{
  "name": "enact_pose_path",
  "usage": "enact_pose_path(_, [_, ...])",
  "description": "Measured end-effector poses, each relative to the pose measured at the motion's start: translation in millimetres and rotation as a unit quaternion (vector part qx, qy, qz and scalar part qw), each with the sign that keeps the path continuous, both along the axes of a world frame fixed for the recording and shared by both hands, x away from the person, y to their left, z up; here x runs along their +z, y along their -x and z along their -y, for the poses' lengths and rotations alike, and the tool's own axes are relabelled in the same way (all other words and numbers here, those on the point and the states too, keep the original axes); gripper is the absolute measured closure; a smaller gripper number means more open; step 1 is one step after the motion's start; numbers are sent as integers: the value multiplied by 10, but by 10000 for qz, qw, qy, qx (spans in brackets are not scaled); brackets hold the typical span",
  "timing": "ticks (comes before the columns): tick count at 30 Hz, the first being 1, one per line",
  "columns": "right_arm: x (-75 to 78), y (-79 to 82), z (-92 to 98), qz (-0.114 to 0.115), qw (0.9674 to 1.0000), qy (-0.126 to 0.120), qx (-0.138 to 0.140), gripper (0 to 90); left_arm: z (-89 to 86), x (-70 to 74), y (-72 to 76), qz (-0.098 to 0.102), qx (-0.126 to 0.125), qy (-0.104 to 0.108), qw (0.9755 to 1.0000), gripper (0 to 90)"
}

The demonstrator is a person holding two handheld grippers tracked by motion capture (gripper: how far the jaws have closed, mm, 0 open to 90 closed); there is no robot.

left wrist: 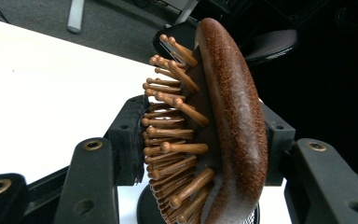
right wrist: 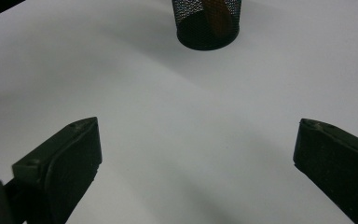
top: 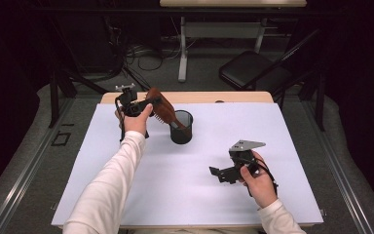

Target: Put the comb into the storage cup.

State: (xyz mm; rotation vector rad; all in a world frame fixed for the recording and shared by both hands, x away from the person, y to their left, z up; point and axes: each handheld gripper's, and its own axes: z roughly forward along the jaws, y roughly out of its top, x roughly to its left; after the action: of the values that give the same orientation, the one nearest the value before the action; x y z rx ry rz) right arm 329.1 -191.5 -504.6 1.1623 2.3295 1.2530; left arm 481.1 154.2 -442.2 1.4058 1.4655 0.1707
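A brown wooden hairbrush (top: 155, 97) with peg bristles slants over the far left of the white table; its handle end reaches down into a black mesh cup (top: 181, 127). My left gripper (top: 151, 106) is shut on the brush head, and in the left gripper view the pads press the bristle side and the rounded back of the hairbrush (left wrist: 235, 116). The right gripper (top: 219, 174) hovers low over the near right of the table, open, with nothing between its jaws (right wrist: 196, 154). Ahead of it stands the mesh cup (right wrist: 208, 25) with the brown handle (right wrist: 217, 16) inside.
The white table top (top: 199, 200) spreads around the cup. Beyond the far edge stand a black folding chair (top: 253, 70) and the legs of another desk (top: 182, 53), with cables on the floor.
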Motion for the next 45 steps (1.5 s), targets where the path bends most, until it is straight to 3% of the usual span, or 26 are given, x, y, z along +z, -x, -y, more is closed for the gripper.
enact_pose_path(35, [-8,-4,6,-9,10000,4,-7,9,-12,-2,0,-47,104,51,9999,450])
enact_pose_path(45, [-12,-6,7,-13,10000,3,-5,9,-39,20,7,86,175,142,9997,409])
